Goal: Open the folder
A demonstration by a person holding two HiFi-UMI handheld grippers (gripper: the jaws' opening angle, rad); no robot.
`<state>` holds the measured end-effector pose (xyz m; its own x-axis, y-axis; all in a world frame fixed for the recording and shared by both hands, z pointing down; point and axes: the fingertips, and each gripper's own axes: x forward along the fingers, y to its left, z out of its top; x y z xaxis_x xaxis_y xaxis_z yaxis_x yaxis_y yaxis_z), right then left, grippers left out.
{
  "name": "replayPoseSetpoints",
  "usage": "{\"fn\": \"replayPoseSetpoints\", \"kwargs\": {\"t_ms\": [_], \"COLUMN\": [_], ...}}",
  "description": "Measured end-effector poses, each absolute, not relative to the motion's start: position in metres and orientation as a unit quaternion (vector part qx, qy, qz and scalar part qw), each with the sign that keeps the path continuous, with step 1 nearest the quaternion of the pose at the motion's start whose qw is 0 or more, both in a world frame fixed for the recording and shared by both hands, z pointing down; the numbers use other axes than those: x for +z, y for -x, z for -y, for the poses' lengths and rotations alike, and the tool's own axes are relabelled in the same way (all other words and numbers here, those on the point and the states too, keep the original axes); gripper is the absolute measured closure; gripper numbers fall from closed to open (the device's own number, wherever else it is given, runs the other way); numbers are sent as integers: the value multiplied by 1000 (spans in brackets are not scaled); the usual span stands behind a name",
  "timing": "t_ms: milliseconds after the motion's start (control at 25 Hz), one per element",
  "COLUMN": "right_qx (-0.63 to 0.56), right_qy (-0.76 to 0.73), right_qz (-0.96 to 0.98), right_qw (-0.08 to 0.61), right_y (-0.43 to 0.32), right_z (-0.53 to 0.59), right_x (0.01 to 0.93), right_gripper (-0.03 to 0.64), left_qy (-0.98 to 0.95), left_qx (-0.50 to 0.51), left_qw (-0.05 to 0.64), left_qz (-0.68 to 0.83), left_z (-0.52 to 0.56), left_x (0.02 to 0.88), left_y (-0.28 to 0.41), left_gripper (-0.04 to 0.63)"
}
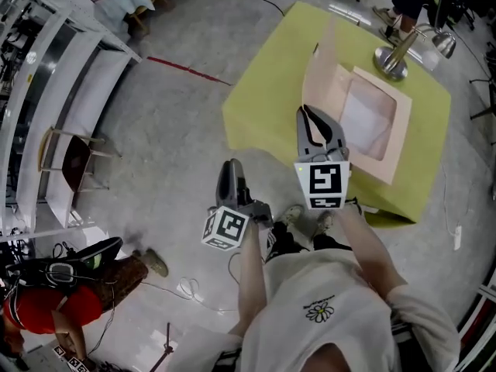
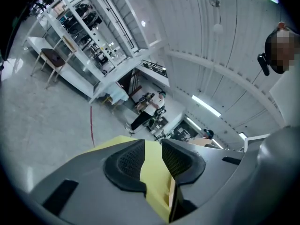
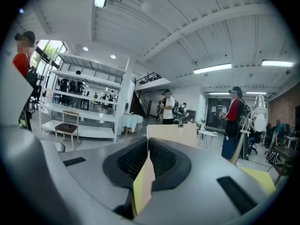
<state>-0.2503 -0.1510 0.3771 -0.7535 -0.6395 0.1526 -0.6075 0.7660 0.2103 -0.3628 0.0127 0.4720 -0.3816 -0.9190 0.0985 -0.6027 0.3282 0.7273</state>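
A beige folder (image 1: 399, 134) lies open on the yellow-green table (image 1: 263, 91), with a white sheet (image 1: 364, 118) showing inside. Its cover (image 1: 324, 68) stands raised at the folder's left side. My right gripper (image 1: 312, 113) is at the near end of that cover. In the right gripper view the right gripper (image 3: 148, 142) is shut on the cover's thin edge (image 3: 143, 186). My left gripper (image 1: 231, 165) hangs over the floor, left of the table's near corner. In the left gripper view the left gripper (image 2: 152, 146) has its jaws a little apart with nothing between them.
A metal lamp stand (image 1: 391, 60) sits on the table behind the folder. White shelving (image 1: 70, 107) and a chair (image 1: 74, 161) line the left side. A person in red (image 1: 46, 308) crouches at the lower left among cables. My feet (image 1: 291, 215) stand by the table's near corner.
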Motion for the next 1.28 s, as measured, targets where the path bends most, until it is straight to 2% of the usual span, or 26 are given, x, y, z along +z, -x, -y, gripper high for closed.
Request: {"fn": "replayPoseSetpoints", "kwargs": {"t_ms": [320, 840, 1280], "right_qx": [-134, -166, -177], "right_qy": [-286, -207, -165], "right_qz": [935, 926, 901], "right_qw": [161, 269, 361], "right_y": [315, 412, 446], "right_z": [150, 152, 147], "right_x": [407, 497, 576], "right_gripper": [601, 601, 601], "left_qy": [-472, -393, -362], "left_qx": [-291, -308, -303], "left_qw": [212, 221, 237], "left_qz": [805, 838, 849], "left_z": [-62, -133, -149], "left_x": [455, 482, 508], "left_y": [396, 430, 439], "left_gripper": [485, 495, 502]}}
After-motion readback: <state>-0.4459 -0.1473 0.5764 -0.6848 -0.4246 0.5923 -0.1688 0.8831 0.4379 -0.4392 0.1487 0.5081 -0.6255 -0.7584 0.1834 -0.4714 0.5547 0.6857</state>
